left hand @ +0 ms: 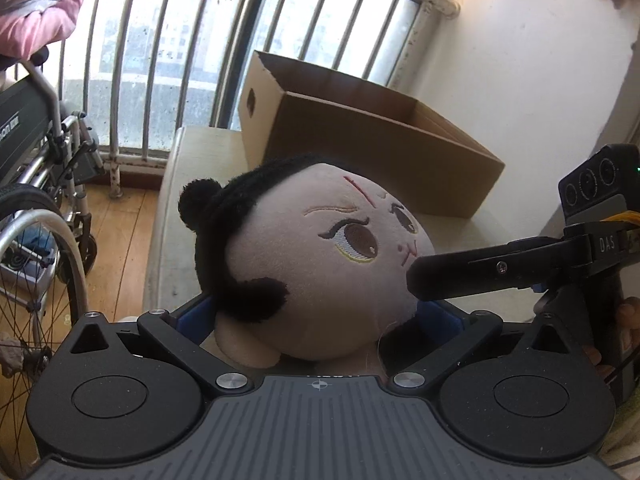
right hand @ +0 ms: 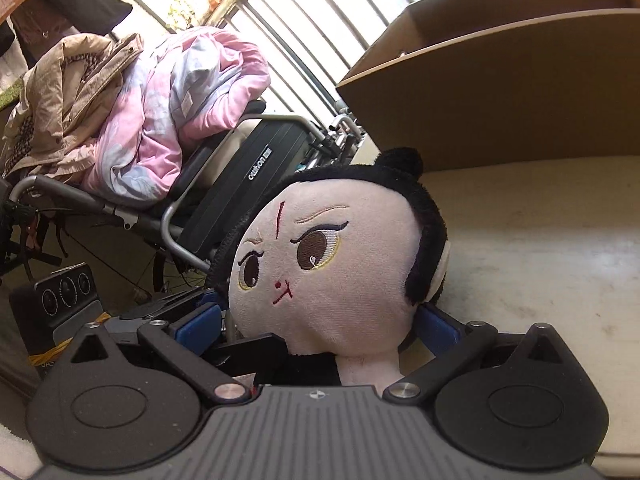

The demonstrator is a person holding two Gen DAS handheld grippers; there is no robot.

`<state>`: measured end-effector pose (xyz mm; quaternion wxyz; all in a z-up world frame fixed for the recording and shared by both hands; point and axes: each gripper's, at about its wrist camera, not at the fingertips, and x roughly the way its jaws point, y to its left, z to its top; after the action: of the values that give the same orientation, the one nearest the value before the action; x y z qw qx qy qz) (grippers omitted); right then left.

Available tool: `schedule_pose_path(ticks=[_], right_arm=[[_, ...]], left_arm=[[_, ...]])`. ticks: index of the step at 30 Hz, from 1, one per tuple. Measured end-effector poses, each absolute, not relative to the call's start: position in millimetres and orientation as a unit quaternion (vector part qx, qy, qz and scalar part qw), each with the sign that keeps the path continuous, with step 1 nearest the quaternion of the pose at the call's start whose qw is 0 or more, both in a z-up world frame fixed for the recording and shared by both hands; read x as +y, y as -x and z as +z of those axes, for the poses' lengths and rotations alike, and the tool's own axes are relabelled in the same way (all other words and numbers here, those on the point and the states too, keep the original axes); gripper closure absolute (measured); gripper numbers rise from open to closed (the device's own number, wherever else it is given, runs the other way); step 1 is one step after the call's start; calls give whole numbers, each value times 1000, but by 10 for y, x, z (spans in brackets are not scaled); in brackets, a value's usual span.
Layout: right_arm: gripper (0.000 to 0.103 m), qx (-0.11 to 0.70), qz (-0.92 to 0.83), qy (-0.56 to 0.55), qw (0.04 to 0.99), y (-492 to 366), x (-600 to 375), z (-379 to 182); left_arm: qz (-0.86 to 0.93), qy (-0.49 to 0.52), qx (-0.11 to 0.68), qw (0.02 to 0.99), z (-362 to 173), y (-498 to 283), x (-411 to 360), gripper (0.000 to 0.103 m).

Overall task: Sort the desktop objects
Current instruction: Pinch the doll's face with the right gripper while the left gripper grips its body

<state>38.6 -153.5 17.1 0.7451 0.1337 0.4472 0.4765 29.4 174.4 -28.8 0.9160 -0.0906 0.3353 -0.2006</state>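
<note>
Table (left hand: 168, 216): pale top, window bars beyond its far edge.
Cardboard box (left hand: 360, 136): open-topped, on the table's far side, behind the doll.
Plush doll (left hand: 316, 264): black hair, embroidered face; head raised over the table's near part, between both tools.
Left gripper (left hand: 320, 320): blue pads clenched on the doll's neck.
Right gripper (right hand: 320, 320): likewise grasping the doll below the head.

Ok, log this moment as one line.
left gripper: shut on plush doll | right gripper: shut on plush doll | cardboard box: open, behind doll on table
</note>
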Motion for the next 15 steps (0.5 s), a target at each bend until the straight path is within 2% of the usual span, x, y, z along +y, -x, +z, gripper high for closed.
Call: schedule_pose_path(ticks=[8, 15], right_arm=[[0, 436, 393, -191, 787, -520, -1873, 103], [0, 414, 337, -195, 823, -651, -1957, 124]], left_arm=[[-265, 57, 322, 907, -301, -517, 1355, 0], [-307, 20, 301, 903, -290, -773, 1081, 0]])
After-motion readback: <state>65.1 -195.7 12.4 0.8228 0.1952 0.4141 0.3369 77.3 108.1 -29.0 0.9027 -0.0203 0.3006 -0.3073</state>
